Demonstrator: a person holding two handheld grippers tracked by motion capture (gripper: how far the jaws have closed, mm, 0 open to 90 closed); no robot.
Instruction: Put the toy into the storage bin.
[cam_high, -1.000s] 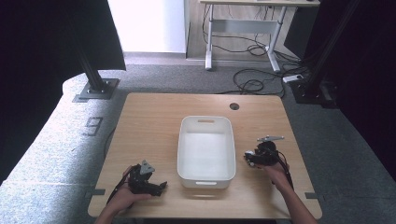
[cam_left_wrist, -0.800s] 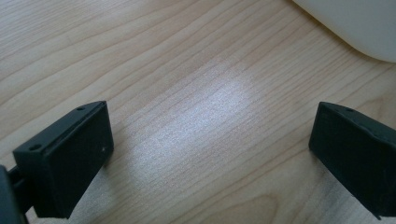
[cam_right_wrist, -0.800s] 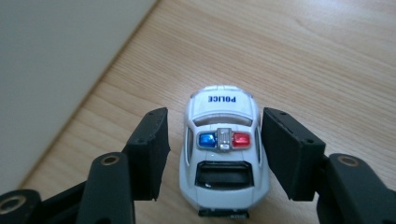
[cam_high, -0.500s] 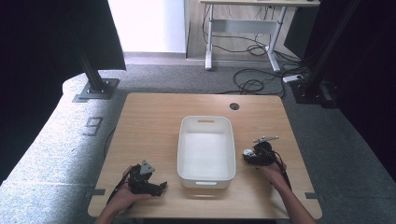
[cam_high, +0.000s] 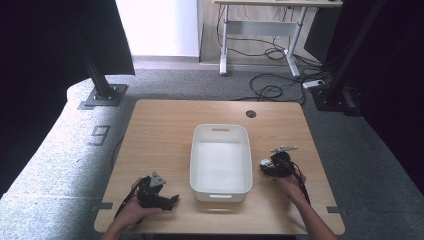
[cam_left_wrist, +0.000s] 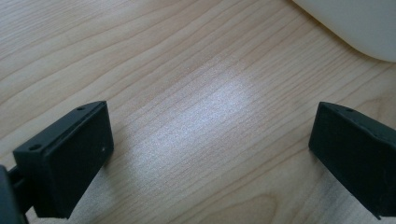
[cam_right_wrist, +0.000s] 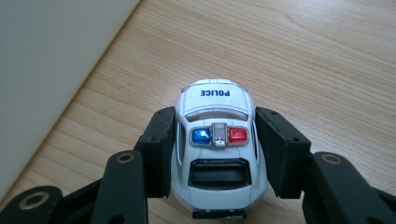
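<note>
The right gripper (cam_right_wrist: 212, 154) had just been closing, its jaws pressing both sides of the toy police car (cam_right_wrist: 215, 154). The left gripper (cam_left_wrist: 210, 158) stood wide open over the table (cam_left_wrist: 187, 70), holding nothing.

A lab: black curtains (cam_high: 60, 45), rig stands (cam_high: 102, 90), cables (cam_high: 272, 90).

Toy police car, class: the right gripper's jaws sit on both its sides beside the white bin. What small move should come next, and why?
Probably finish closing. The right gripper has just been closing, with the toy police car between its jaws; the pads look at or almost against its sides. Once firm, lift toward the white bin.
</note>
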